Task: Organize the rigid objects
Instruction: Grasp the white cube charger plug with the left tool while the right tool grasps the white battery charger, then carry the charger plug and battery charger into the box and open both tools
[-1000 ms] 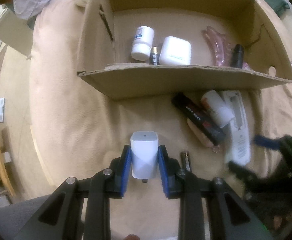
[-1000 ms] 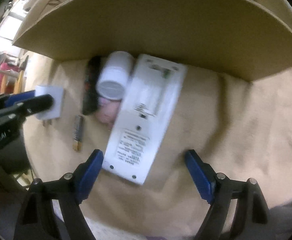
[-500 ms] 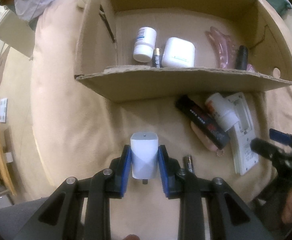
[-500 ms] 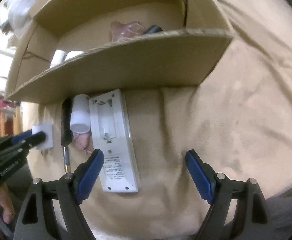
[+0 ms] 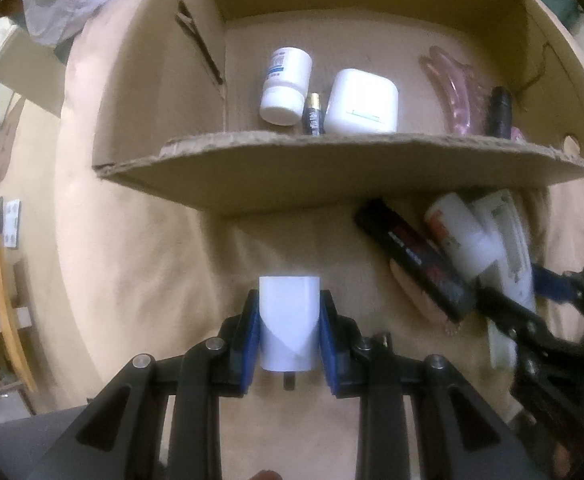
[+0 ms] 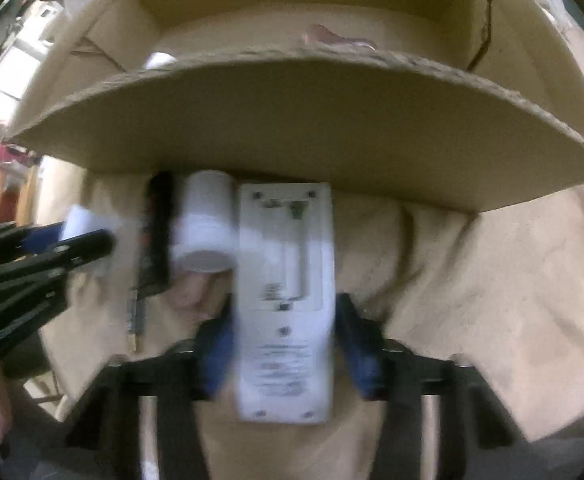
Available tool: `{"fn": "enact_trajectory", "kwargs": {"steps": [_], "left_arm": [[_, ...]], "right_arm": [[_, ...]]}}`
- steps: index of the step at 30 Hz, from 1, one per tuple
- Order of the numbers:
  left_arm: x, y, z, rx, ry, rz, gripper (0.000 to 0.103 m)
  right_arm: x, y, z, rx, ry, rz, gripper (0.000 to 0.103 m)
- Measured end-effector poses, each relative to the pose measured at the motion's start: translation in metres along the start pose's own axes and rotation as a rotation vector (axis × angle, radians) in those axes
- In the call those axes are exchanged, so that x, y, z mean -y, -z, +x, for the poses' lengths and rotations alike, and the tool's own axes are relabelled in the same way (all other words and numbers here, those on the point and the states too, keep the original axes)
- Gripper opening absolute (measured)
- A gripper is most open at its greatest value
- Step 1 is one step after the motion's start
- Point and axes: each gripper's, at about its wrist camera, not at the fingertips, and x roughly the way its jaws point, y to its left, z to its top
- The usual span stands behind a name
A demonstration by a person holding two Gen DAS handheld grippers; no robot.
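Observation:
My left gripper [image 5: 289,336] is shut on a white plug adapter [image 5: 289,320] and holds it just above the beige cloth, in front of the cardboard box [image 5: 332,168]. My right gripper [image 6: 283,332] points down over a white remote [image 6: 285,280] that lies back-up on the cloth. Its jaws are closing, with the blue pads at the remote's two long sides, and the picture is blurred. Left of the remote lie a white bottle [image 6: 207,224] and a black tube [image 6: 157,232]. In the left wrist view the right gripper [image 5: 512,286] is at the right, astride the remote [image 5: 512,256].
Inside the box are a white pill bottle [image 5: 285,80], a battery [image 5: 312,114], a white case [image 5: 362,102], a pink curved piece [image 5: 452,92] and a black cylinder [image 5: 500,110]. Another battery [image 6: 137,312] lies on the cloth. The box's front flap [image 6: 292,128] overhangs the loose items.
The right gripper has moved over the remote and its jaws have narrowed from wide apart to the remote's sides. The left gripper still holds the adapter and has barely shifted.

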Motion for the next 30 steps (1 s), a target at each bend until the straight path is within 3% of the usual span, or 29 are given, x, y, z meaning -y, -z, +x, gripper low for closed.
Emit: {"fn": "enact_trajectory", "kwargs": {"steps": [8,11,17,30], "left_arm": [[-0.014,0.02,-0.029,0.06,0.015,-0.07,0.024],[-0.016,0.029,-0.046,0.09,0.053,-0.1,0.024],[-0.009,0.033,-0.078,0.156,0.056,-0.083,0.024],[-0.02,-0.018,-0.133,0.281,0.032,-0.032,0.024]], "right_arm": [[0.021,0.015,-0.044,0.065,-0.08,0.02,0.046],[0.03,0.025,-0.06,0.072,-0.103,0.024,0.045],[0.012,0.051,-0.079,0.112,-0.142,0.036,0.045],[0.026,0.009,-0.139,0.293,-0.161,0.029,0.046]]}}
